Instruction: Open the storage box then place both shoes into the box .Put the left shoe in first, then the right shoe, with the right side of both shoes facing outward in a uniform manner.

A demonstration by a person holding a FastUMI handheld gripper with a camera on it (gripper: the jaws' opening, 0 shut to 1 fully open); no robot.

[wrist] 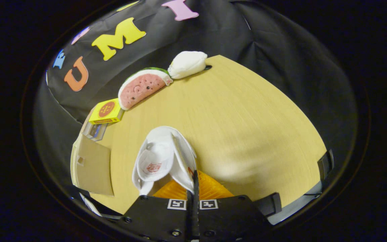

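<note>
Right now a white shoe (161,161) hangs from the claw (195,183), lifted above the pale wooden worktop (240,117). Its opening faces the camera, so the insole with a red mark shows, and its upper wall is pinched at the tips of the two orange fingers (210,190), which stand pressed together with only a thin dark line between them. The claw is thus closed on the edge of the shoe.

Off to one side of the shoe, at the worktop's edge, stands a brown cardboard box (92,164); whether its lid is up I cannot tell. Just beyond it lies a small yellow carton (106,111) with a red round mark, resting on top of a clear case (95,131). Further along the edge sits a plush watermelon slice (143,86), pink face up, and touching its far end is a white plush lump (187,64). Black cloth (281,67) rises behind the worktop.
</note>
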